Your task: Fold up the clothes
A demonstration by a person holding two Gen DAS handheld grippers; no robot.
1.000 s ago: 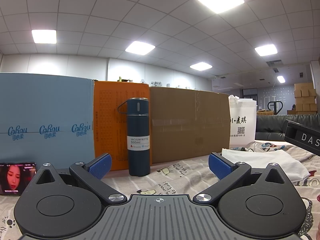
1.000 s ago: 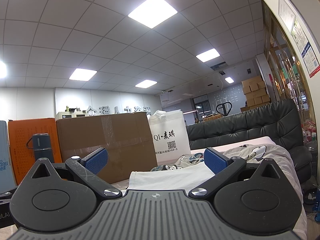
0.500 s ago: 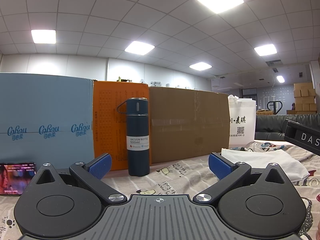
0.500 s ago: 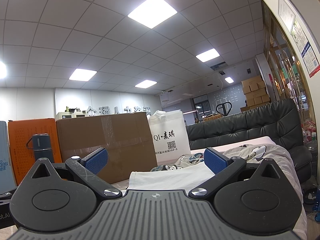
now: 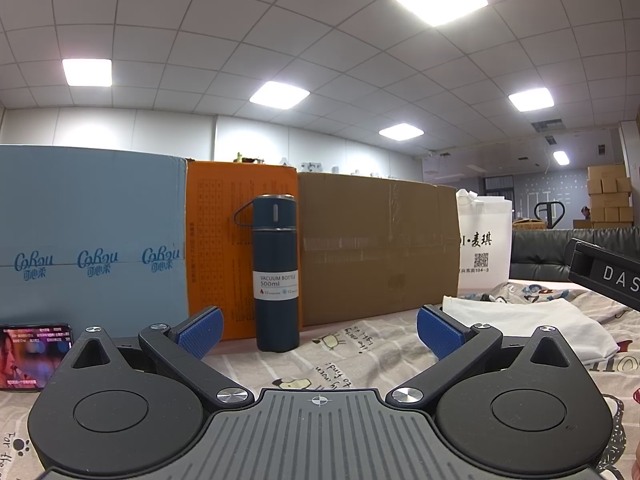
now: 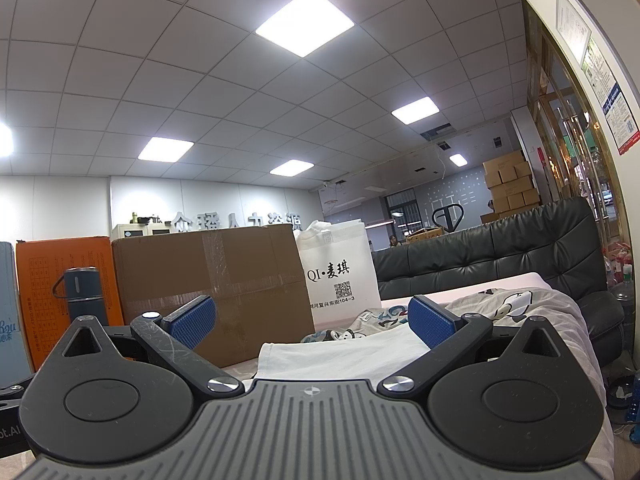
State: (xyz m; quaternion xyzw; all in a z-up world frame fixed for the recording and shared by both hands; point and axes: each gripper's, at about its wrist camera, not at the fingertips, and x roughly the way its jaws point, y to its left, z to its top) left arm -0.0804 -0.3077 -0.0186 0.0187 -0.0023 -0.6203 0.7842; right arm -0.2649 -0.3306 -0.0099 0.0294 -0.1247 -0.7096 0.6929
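Note:
A white garment [image 5: 524, 326] lies flat on the cartoon-print sheet [image 5: 360, 356], to the right of my left gripper [image 5: 318, 330]. That gripper rests low over the sheet, open, with nothing between its blue pads [image 5: 200, 330]. In the right wrist view the same white garment [image 6: 340, 356] spreads just ahead of my right gripper [image 6: 310, 322], which is open and holds nothing. A patterned grey garment [image 6: 508, 308] lies crumpled behind the white one.
A dark blue vacuum bottle [image 5: 277, 272] stands ahead of the left gripper. Behind it stand a blue box [image 5: 92, 240], an orange box [image 5: 224, 240] and a brown carton [image 5: 376, 248]. A white bag [image 5: 484, 248], a phone [image 5: 34, 356] and a black sofa [image 6: 500, 256] are also in view.
Only the picture on the phone screen has changed. Both grippers and the clothes have stayed still.

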